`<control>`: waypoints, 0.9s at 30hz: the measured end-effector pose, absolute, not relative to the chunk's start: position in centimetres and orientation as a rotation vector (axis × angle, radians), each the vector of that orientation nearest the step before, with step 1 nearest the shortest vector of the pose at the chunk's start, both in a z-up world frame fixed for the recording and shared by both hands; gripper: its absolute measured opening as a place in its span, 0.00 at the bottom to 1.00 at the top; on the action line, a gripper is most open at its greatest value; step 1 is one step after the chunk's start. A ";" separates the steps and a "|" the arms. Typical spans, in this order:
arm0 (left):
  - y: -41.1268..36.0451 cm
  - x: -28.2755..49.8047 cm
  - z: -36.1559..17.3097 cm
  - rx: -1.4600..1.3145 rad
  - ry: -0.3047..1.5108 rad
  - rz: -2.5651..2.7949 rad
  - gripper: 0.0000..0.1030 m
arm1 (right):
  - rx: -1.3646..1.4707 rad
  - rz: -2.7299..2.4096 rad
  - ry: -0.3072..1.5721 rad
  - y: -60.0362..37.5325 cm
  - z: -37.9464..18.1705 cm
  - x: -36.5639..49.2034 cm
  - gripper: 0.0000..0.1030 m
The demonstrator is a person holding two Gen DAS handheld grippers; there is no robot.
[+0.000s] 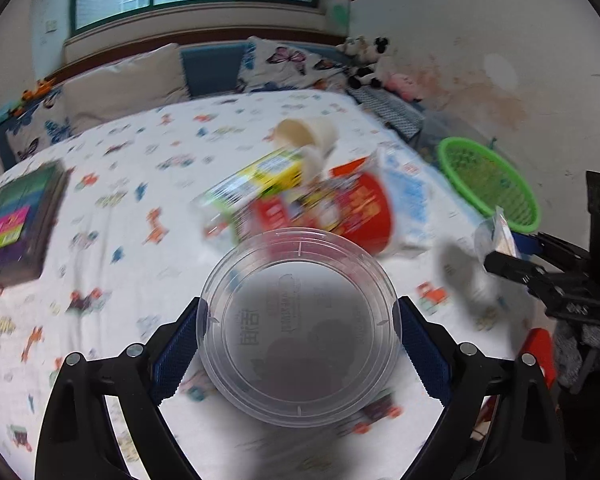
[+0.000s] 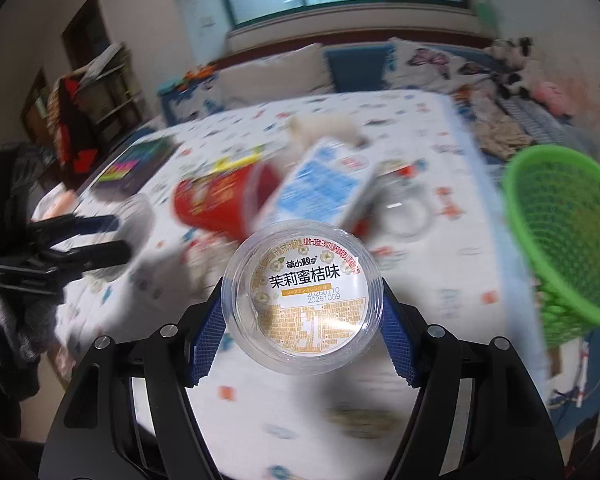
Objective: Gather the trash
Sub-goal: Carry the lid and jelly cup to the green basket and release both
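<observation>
Tools [image 1: 300, 350] [image 2: 302, 312] around clear round plastic cups [image 1: 298, 326] [image 2: 303, 298]

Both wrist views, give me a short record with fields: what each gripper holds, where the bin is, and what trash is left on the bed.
left gripper: shut on a clear plastic lid, held by its rim between the blue pads
right gripper: shut on a clear labelled cup, printed seal facing the camera
bin: green mesh basket, off the right edge of the bed
trash on bed: red cup, blue-and-white carton, yellow-green box, pale paper cup
image quality: background motion-blurred
</observation>
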State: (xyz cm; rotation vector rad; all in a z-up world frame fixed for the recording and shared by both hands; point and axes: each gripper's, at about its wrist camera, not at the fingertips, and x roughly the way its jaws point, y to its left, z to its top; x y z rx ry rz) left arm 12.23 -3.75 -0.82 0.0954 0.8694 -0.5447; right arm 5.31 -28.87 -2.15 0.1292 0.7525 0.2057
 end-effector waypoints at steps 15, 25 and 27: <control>-14.4 14.3 2.7 0.177 0.824 -0.669 0.87 | 0.223 -0.183 0.780 -48.4 -2.6 9.7 0.69; -20.1 15.9 3.0 0.225 0.837 -0.719 0.87 | 0.205 -0.250 0.813 -52.5 -5.1 12.7 0.75; -21.1 16.2 3.1 0.230 0.837 -0.731 0.87 | 0.210 -0.246 0.805 -52.9 -5.2 12.7 0.77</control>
